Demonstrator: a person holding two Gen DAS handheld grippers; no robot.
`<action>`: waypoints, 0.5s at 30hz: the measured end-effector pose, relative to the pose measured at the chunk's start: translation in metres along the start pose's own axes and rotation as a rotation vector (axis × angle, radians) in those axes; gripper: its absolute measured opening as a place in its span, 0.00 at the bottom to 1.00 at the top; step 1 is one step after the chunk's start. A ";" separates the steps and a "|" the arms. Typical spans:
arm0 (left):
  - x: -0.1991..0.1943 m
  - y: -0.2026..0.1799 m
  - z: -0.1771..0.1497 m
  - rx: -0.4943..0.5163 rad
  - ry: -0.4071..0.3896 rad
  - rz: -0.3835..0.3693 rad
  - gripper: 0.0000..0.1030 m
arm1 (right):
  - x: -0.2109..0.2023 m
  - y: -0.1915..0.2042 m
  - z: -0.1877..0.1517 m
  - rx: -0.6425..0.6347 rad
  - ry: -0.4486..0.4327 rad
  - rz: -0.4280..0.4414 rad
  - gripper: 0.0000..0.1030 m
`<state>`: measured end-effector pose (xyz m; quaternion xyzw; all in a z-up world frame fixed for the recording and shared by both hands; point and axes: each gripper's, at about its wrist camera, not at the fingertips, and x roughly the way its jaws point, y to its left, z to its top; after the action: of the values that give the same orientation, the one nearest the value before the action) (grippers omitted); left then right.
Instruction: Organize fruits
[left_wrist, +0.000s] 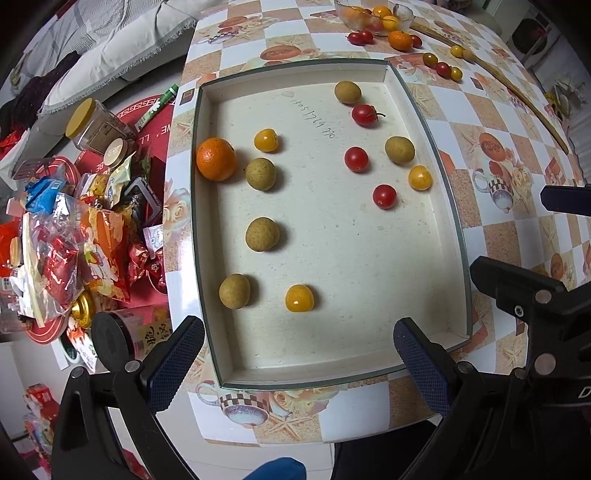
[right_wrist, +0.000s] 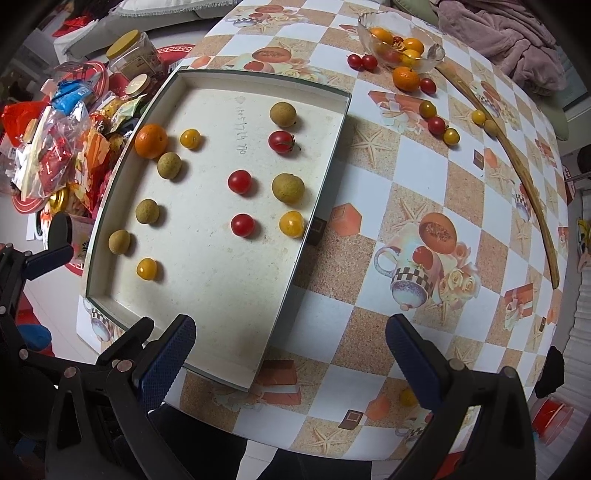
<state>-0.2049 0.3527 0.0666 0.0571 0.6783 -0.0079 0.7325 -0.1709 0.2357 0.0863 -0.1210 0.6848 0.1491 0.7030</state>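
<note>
Both the left gripper (left_wrist: 299, 354) and right gripper (right_wrist: 291, 354) gape empty; ahead, a shallow cardboard tray (left_wrist: 448, 206) holds round smooth fruits (left_wrist: 262, 234).

desk (right_wrist: 369, 236): checkered fruit-print cover
tray (right_wrist: 328, 184): shallow white box, left half of the desk
glass bowl (right_wrist: 436, 55): far edge
loose fruit (right_wrist: 406, 78): orange, cherry tomatoes beside the bowl
wooden stick (right_wrist: 532, 192): right side

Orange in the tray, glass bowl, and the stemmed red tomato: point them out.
orange (left_wrist: 216, 158), left wrist view, middle of its peel.
glass bowl (right_wrist: 436, 53), right wrist view, its right rim.
stemmed red tomato (left_wrist: 364, 115), left wrist view, middle of its skin.
</note>
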 end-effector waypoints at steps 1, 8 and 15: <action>0.000 0.000 0.000 0.005 0.001 0.002 1.00 | 0.000 0.000 0.000 -0.002 0.002 0.002 1.00; 0.000 0.001 -0.001 0.010 0.000 0.006 1.00 | -0.001 0.002 0.002 -0.009 0.001 0.002 1.00; 0.002 0.008 0.001 -0.028 -0.002 -0.010 1.00 | 0.001 0.002 0.003 -0.016 0.007 -0.009 1.00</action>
<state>-0.2030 0.3602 0.0652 0.0435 0.6779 -0.0020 0.7339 -0.1690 0.2387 0.0856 -0.1304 0.6856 0.1510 0.7001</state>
